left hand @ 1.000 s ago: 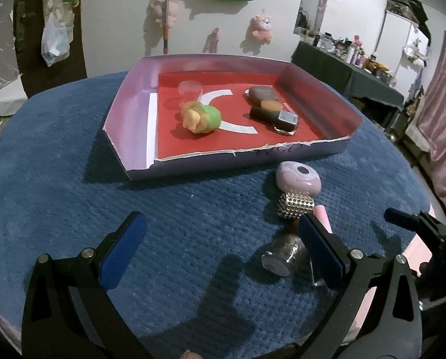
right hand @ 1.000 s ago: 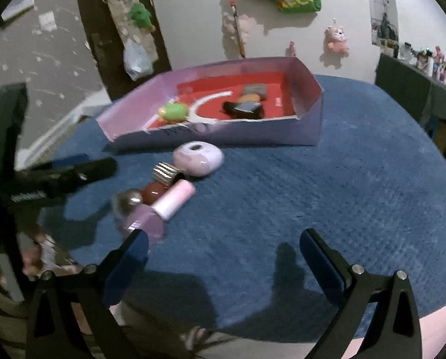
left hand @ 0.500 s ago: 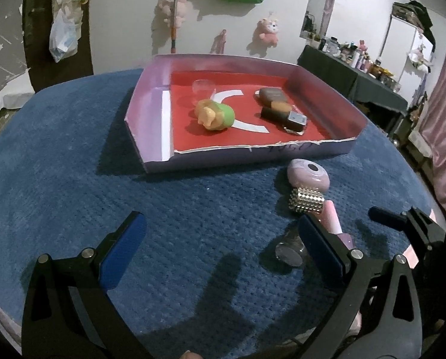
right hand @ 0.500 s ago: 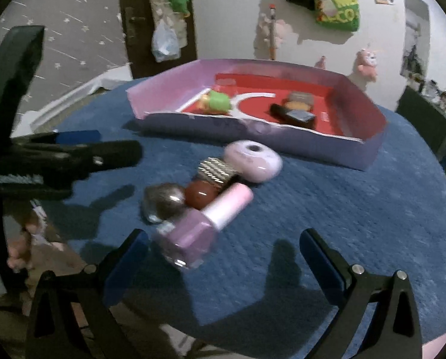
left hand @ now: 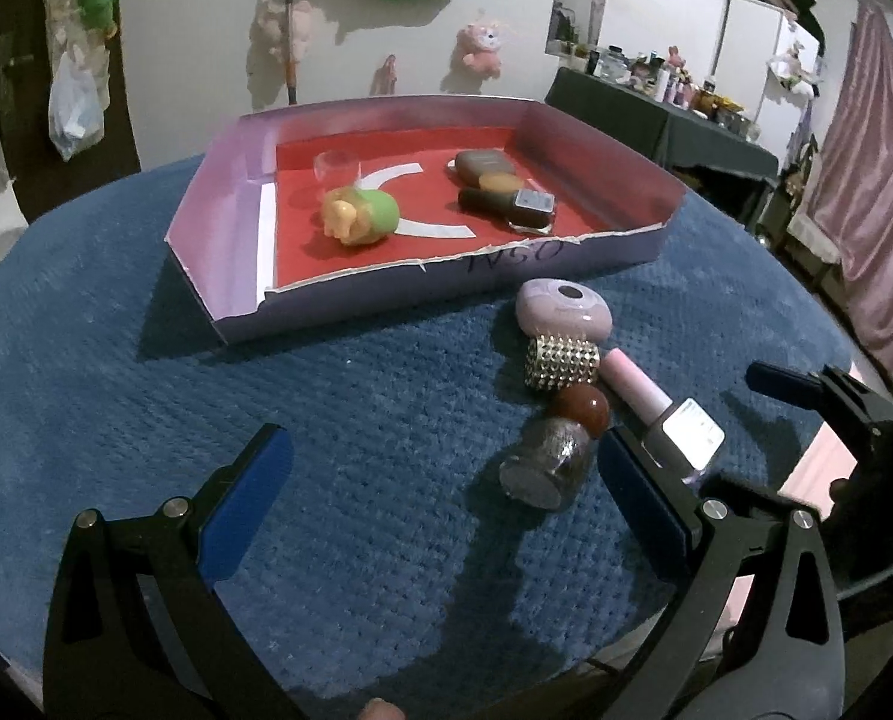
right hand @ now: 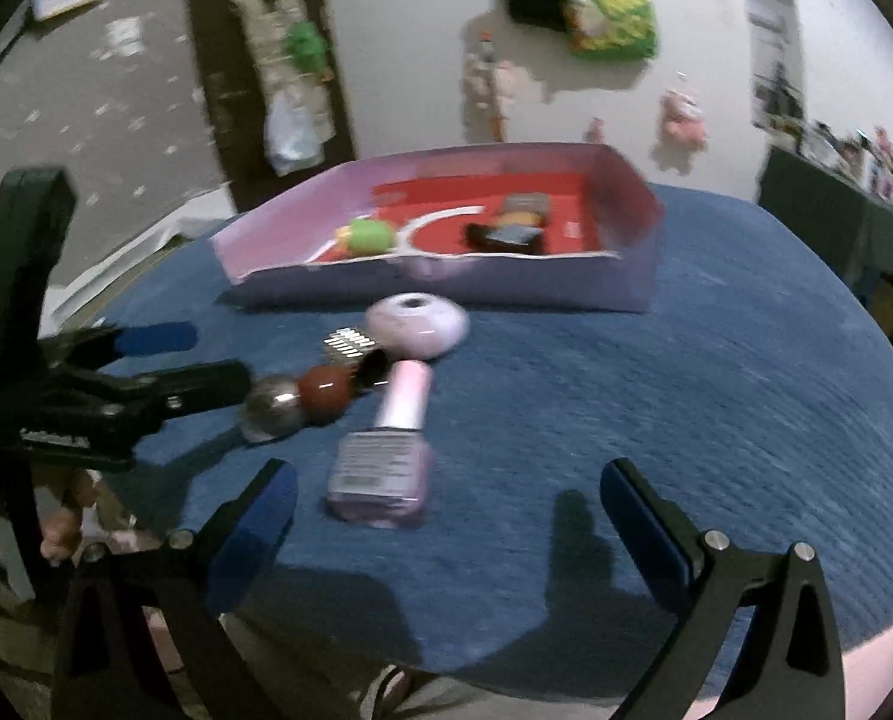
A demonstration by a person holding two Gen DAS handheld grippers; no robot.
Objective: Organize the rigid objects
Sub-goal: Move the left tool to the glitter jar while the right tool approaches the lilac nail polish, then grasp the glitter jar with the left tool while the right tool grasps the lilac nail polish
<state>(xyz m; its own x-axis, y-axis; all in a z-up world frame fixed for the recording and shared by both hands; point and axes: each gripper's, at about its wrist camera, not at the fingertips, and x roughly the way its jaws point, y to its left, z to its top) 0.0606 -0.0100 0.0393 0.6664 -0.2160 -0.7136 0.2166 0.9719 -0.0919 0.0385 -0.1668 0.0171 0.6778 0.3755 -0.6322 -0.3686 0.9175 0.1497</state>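
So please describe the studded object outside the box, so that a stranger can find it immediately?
Start at the purple box with the red floor on the blue cloth. In front of its near wall lies a small cluster; the studded cap sits right behind the lilac pebble-shaped thing. Only it is metallic and covered in studs.

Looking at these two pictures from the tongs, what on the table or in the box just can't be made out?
- Pink polish bottle: left view, its base sits behind the left tongs' right finger.
- Its label: right view, text blurred by motion.
- Writing on the box front wall: left view, too small and faint to read surely.
- Clear cup: left view, lower part hidden behind the green toy.
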